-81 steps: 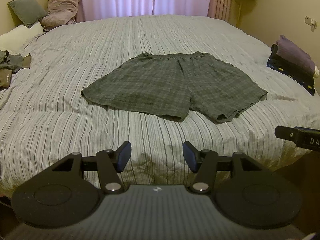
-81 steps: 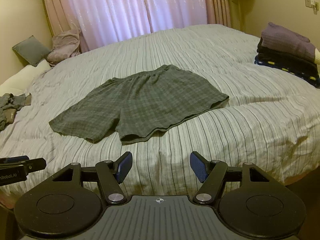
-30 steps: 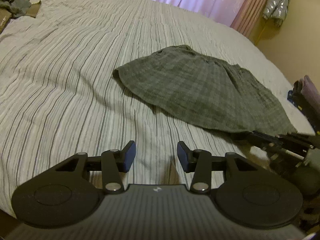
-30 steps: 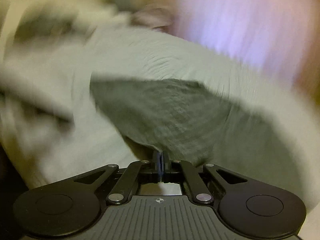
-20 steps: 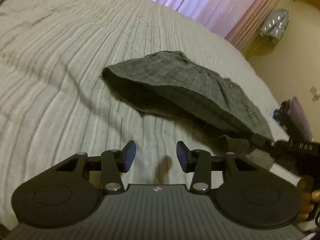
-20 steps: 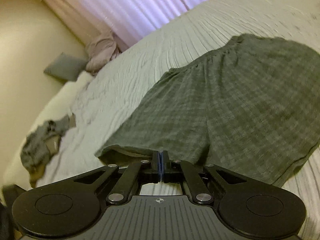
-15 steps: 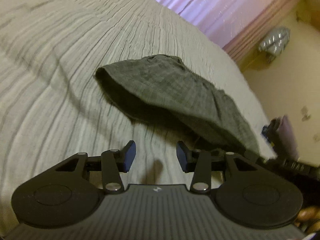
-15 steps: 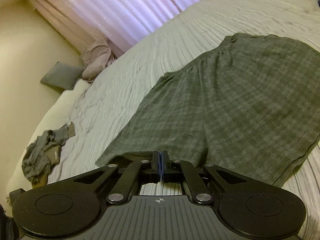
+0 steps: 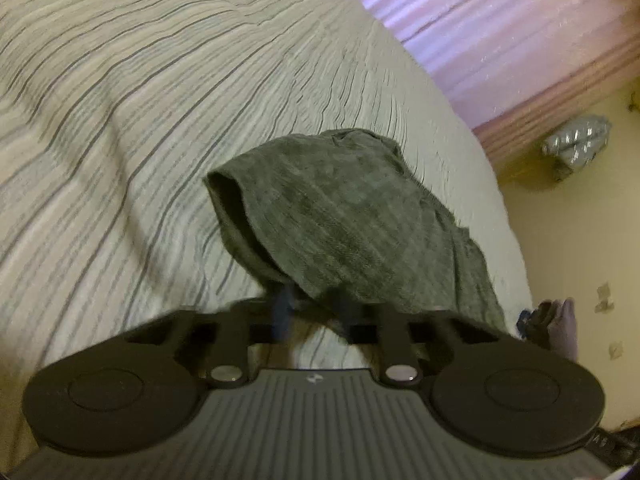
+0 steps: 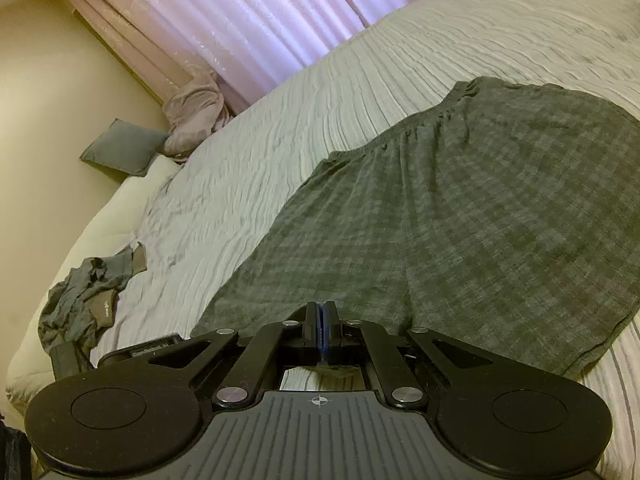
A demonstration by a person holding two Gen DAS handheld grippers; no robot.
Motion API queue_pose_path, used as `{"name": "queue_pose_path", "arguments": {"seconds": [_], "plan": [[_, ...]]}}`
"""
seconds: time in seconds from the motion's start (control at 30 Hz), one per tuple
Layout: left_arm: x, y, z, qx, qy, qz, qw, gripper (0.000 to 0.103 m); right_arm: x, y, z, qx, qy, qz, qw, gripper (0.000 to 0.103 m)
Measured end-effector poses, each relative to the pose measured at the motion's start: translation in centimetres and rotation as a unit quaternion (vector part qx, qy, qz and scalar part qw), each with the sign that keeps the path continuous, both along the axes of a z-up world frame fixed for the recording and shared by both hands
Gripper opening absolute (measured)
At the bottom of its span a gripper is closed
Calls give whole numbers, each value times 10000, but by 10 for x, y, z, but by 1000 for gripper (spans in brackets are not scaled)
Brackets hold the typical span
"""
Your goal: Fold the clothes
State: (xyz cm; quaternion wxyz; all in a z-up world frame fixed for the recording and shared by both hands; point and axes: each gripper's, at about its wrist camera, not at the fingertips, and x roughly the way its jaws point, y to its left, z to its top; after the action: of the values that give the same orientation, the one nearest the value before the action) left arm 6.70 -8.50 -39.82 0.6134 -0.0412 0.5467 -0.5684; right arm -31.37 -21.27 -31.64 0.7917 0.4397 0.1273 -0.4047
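Both tongs clamped on plaid shorts (image 10: 460, 216) hem, striped bed (image 9: 140, 80)

Ahead of your black claws (image 10: 320, 316) lie dark grey checked shorts (image 10: 460, 216) on a pale bedspread (image 9: 120, 100) with thin grey stripes. Beyond hang pink curtains (image 10: 248, 28); left of your right claw, a grey cushion (image 10: 124, 146) against a cream wall (image 10: 44, 80).
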Motion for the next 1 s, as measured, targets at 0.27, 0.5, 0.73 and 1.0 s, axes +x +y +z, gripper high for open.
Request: {"name": "queue_pose_path", "arguments": {"seconds": [0.27, 0.5, 0.73, 1.0], "plan": [[23, 18, 28, -97, -561, -593, 9966, 0, 15, 11, 10, -404, 736, 349, 9959, 0], [38, 25, 28, 250, -1160, -544, 9914, 0, 64, 58, 3, -1539, 2946, 1468, 9316, 1], [39, 44, 19, 18, -737, -442, 9963, 13, 72, 107, -9, -2374, 3604, 2027, 8790, 2], [43, 33, 16, -13, -527, -331, 9981, 18, 80, 131, -24, -3043, 4166, 2164, 8289, 77]]}}
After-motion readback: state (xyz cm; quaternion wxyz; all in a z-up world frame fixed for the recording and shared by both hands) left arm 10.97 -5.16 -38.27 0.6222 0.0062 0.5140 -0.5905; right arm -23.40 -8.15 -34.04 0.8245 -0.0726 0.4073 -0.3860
